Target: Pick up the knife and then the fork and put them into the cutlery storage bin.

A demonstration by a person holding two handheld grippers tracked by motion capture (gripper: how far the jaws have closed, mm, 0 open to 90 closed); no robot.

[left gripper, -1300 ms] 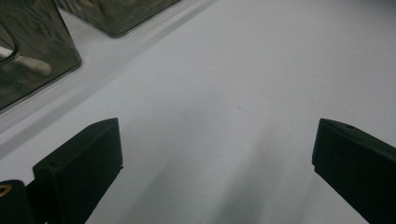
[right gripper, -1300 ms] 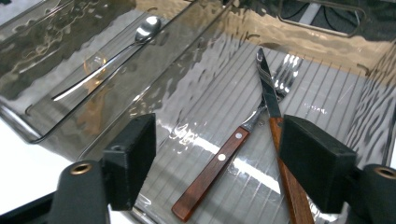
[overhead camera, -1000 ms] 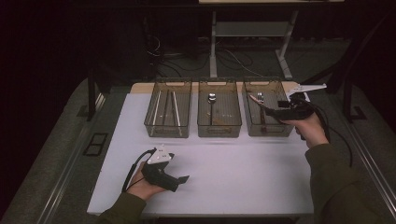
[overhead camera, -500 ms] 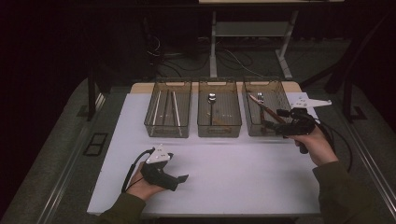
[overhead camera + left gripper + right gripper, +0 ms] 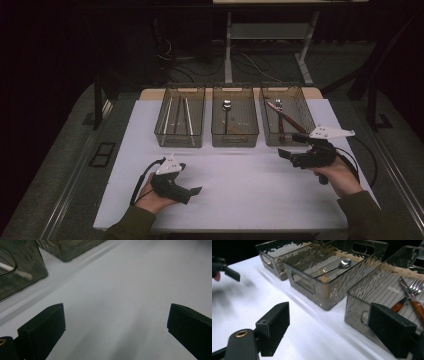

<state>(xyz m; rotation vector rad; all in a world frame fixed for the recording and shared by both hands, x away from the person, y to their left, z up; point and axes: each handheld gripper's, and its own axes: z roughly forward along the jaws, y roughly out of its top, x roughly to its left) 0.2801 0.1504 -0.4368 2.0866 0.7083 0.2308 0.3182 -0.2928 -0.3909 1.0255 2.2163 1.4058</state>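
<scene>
our right gripper (image 5: 289, 151) hovers over the table (image 5: 250, 190) near its right edge, just in front of the right bin (image 5: 286, 114), jaws level and pointing left, standing wide with nothing between them after just having opened a bit. our left gripper (image 5: 192, 191) rests low near the front left corner, jaws wide too, only bare table between them. count: three clear bins in a row along the back edge. left bin (image 5: 180, 121) holds pale chopsticks (image 5: 189, 116), looks like four but hard to tell; middle bin (image 5: 234, 121) has one spoon (image 5: 226, 106); right bin has one fork (image 5: 415, 287) and one wooden-handled utensil (image 5: 412, 300) crossing it. both lie inside the bin, behind its front wall, apart from our right fingers (image 5: 390, 327).
</scene>
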